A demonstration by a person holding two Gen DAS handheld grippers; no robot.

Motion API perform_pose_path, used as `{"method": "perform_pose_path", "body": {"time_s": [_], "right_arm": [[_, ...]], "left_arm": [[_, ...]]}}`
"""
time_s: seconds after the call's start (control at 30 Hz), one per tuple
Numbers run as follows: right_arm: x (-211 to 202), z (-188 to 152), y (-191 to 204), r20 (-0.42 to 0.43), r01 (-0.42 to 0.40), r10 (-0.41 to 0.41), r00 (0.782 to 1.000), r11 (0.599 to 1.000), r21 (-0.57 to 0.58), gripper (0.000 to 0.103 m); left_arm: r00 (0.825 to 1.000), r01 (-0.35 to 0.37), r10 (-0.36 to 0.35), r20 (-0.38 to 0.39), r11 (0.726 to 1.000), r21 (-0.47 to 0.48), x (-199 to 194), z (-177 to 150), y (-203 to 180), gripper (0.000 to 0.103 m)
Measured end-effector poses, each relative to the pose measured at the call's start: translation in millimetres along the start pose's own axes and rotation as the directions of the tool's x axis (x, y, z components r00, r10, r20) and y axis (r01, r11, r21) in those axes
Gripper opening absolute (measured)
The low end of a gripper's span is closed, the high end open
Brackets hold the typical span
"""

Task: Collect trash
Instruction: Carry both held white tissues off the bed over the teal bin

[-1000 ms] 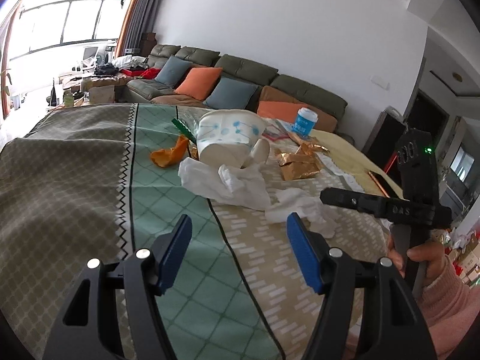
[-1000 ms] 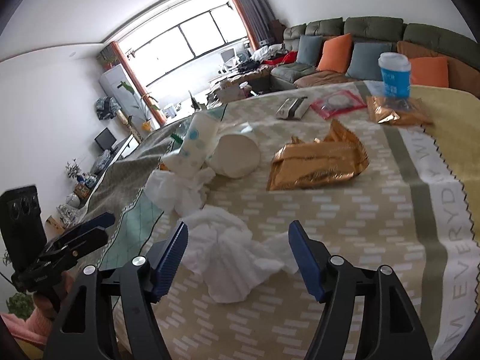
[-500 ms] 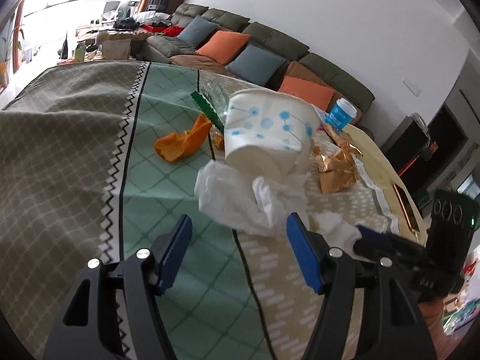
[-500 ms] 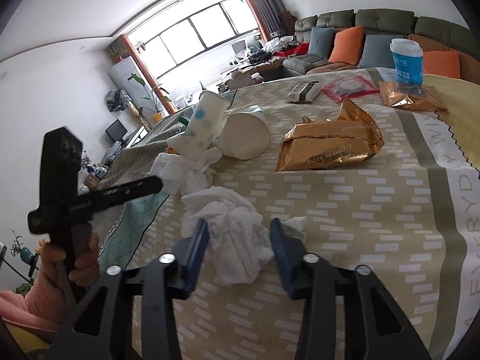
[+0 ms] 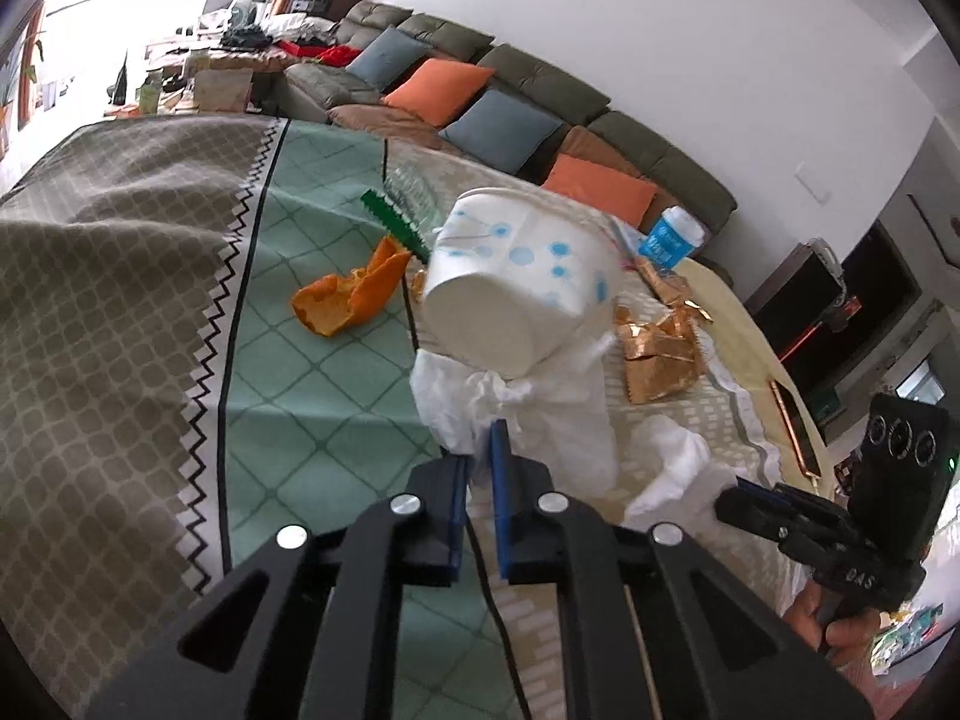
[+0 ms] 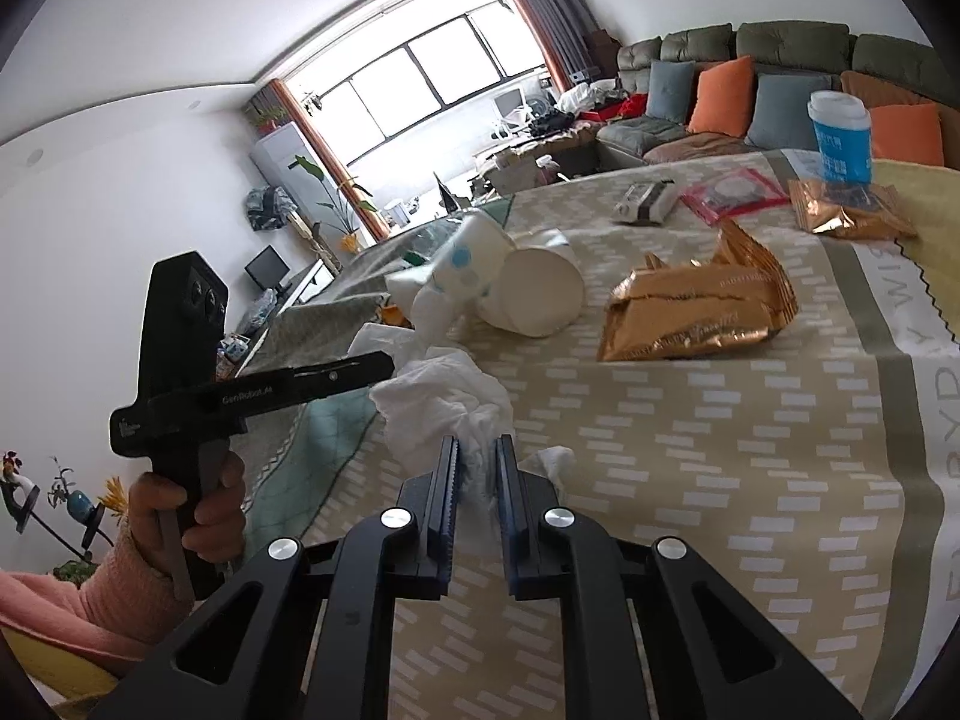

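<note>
The patterned green, grey and beige tablecloth (image 6: pixel 690 432) carries the litter: ahead of both tongs lie a tipped white paper cup with blue dots (image 5: pixel 522 282) and a gold foil snack bag (image 6: pixel 696 312), with an orange peel (image 5: pixel 348 300) ahead-left of the left tongs. The left tongs (image 5: pixel 480 468) are pinched narrow on the near edge of a flat crumpled white tissue (image 5: pixel 522 414), and the right tongs (image 6: pixel 477 468) are clamped narrow on a bunched white tissue wad (image 6: pixel 444 396) directly between the pads. Lift each tissue straight up with the grip held firm, since the left bite looks shallow and may slip, and clear the cup resting against that tissue before carrying off.
</note>
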State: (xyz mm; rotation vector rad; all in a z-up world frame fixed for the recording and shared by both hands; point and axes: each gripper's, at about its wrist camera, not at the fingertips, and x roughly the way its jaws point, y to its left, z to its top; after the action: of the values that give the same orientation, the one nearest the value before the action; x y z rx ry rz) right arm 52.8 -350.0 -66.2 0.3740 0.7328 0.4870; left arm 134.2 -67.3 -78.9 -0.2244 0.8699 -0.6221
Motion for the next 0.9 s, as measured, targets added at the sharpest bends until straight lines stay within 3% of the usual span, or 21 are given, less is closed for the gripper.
{"method": "perform_pose_path", "body": {"time_s": [0.43,0.9], "right_arm": [[3.1,14.3,29.5,0.019,-0.061,0.062,0.998,0.997,-0.048,0.012],[46.8,27.9,78.3,-0.038,-0.203,0.2,0.979,0.973,-0.113,0.012]], "left_arm": [[0.993,0.009,-0.013,0.12,0.999,0.039,-78.8,-29.9,8.4,0.009],[0.965,-0.088,0.101,0.241,0.994,-0.065,-162.1,-56.5,52.0,0.009]]}}
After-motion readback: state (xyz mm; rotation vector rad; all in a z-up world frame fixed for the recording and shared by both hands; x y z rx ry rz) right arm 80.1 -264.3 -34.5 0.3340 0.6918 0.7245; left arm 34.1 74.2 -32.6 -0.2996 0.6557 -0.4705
